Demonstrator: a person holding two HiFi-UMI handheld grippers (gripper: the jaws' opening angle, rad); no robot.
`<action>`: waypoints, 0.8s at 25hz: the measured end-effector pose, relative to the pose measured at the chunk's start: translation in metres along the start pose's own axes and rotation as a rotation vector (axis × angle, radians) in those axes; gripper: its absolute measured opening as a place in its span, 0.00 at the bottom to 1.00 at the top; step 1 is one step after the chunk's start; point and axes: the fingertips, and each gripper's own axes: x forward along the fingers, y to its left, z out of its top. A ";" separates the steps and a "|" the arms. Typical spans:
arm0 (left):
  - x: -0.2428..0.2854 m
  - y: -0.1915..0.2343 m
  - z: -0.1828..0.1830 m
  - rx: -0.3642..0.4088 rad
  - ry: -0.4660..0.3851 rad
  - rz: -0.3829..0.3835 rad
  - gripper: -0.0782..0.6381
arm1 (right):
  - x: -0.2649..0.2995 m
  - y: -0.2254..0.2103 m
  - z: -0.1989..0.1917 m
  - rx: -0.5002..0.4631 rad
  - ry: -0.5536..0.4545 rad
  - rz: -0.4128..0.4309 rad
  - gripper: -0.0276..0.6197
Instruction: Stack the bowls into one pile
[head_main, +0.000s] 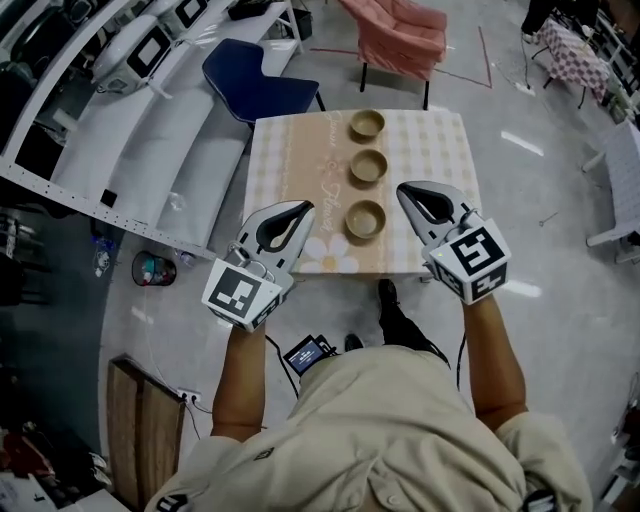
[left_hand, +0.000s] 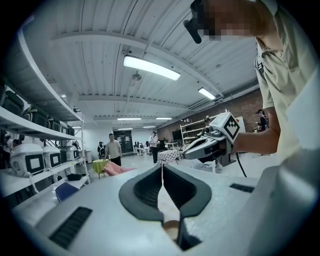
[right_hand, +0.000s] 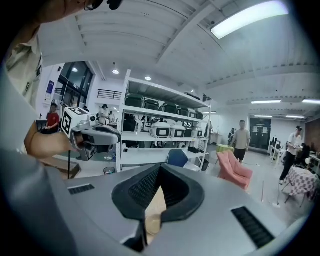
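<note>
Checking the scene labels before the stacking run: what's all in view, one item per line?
near bowl, middle bowl, far bowl: 3, tan, in a row down the table, apart, none stacked
table: 1, beige checked cloth with flower print, in front of the person
blue chair: 1, at the table's far left corner
pink chair: 1, beyond the table's far edge
shelving: white, along the left, holding white devices
bystander: standing far across the room
left gripper, right gripper: 2, grey with marker cubes, either side of the near bowl, both shut and empty
</note>
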 end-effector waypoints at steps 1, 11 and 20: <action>0.007 0.004 -0.003 -0.003 0.007 0.004 0.13 | 0.009 -0.007 -0.004 0.003 0.006 0.009 0.05; 0.067 0.036 -0.055 -0.099 0.082 0.033 0.13 | 0.094 -0.046 -0.091 0.051 0.161 0.131 0.05; 0.095 0.060 -0.107 -0.173 0.131 0.060 0.13 | 0.161 -0.049 -0.195 0.098 0.334 0.231 0.05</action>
